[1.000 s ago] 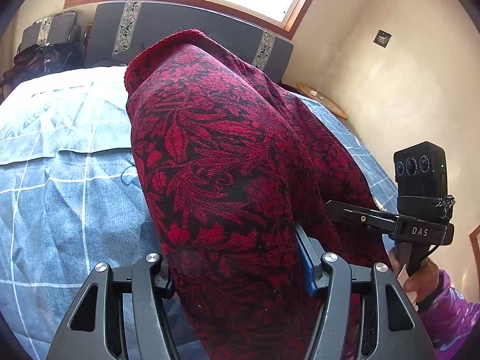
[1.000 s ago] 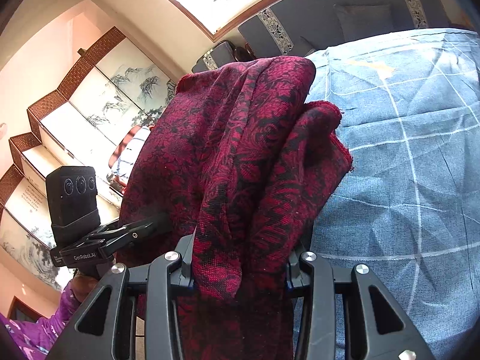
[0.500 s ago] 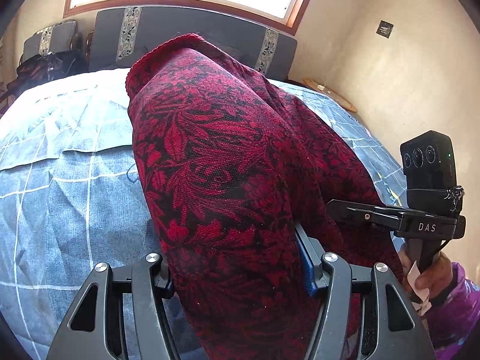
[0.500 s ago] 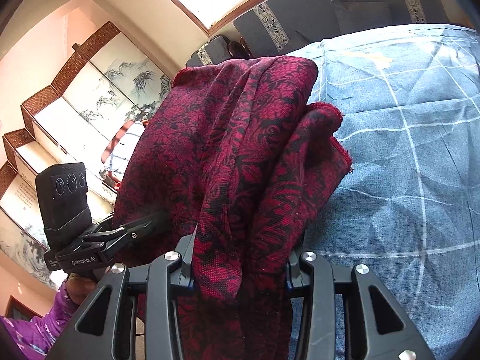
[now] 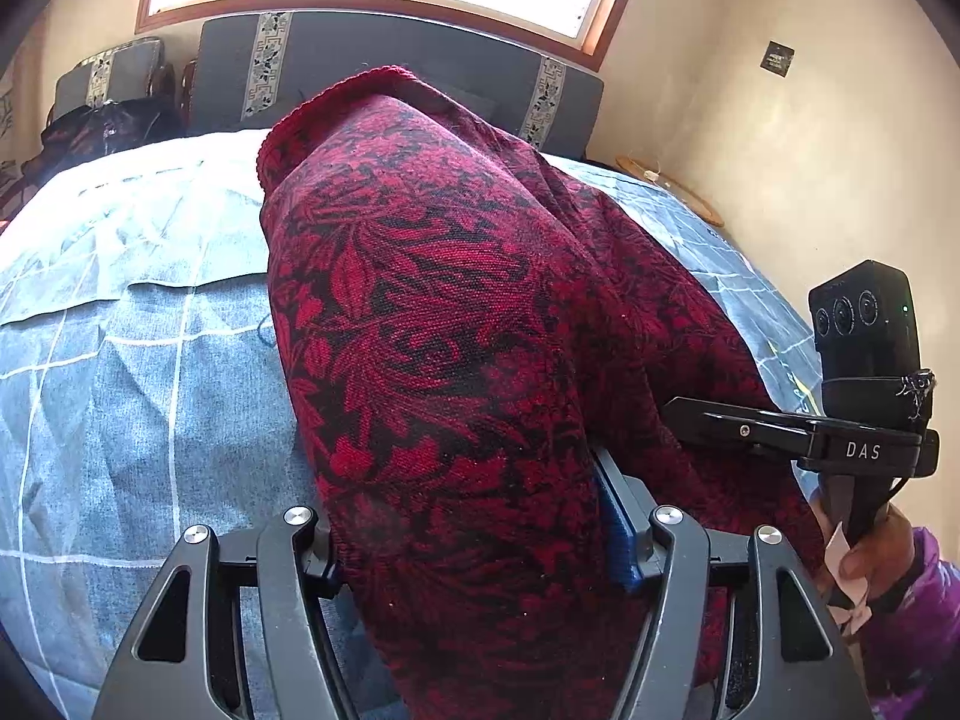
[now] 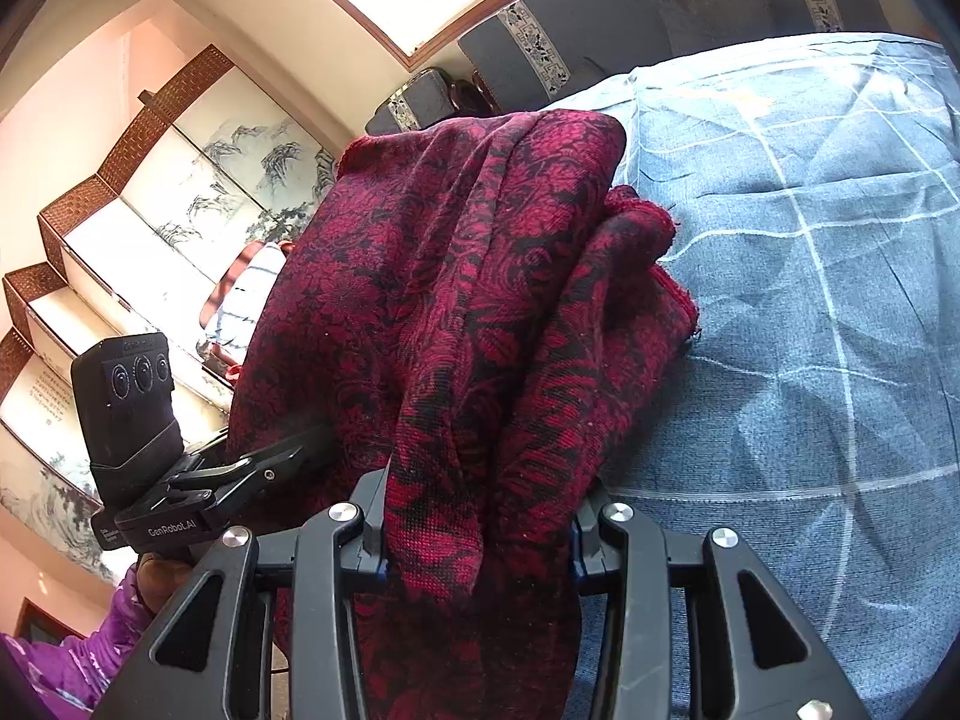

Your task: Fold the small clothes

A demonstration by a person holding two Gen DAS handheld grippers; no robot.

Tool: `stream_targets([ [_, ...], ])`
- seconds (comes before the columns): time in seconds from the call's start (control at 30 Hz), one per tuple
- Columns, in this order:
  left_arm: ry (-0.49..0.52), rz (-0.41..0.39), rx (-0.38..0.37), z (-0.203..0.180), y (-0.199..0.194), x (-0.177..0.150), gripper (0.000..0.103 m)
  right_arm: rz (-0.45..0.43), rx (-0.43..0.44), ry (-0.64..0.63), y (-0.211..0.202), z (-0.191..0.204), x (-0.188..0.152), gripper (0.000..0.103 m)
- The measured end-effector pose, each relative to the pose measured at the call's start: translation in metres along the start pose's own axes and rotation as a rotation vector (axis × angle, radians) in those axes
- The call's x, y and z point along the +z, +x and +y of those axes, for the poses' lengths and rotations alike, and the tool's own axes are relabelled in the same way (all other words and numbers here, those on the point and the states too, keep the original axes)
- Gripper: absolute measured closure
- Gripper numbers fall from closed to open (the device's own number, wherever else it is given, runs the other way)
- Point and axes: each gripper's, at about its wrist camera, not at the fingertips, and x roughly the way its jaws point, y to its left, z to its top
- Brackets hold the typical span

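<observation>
Red-and-black patterned cloth [image 5: 456, 360] hung bunched between both grippers above the blue checked bedspread [image 5: 132, 396], draped over the fingers and toward the headboard [image 5: 384, 54]. The left gripper [image 5: 474, 534] had the cloth between its jaws, which were opening, while the pads themselves were hidden by fabric. The right gripper [image 6: 480, 531] was clamped partway closed on a thick fold of the cloth.

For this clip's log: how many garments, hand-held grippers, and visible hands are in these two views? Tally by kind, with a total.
Red patterned garment: 1, lying on the blue bedspread
Hand-held grippers: 2, left and right, both with the garment between the fingers; the left one's jaws are opening
Hands in view: 2, right hand, left hand
Total: 5
</observation>
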Motion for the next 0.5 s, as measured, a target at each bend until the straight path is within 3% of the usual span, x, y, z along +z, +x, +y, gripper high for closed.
stream_targets([
  [0.17, -0.008, -0.014, 0.025, 0.001, 0.003, -0.006, 0.032, -0.002, -0.021, -0.01, 0.002, 0.0, -0.002, 0.064],
  [0.5, -0.003, -0.066, 0.134, 0.003, 0.006, -0.024, 0.008, -0.019, -0.122, -0.085, 0.007, 0.013, -0.008, 0.056],
])
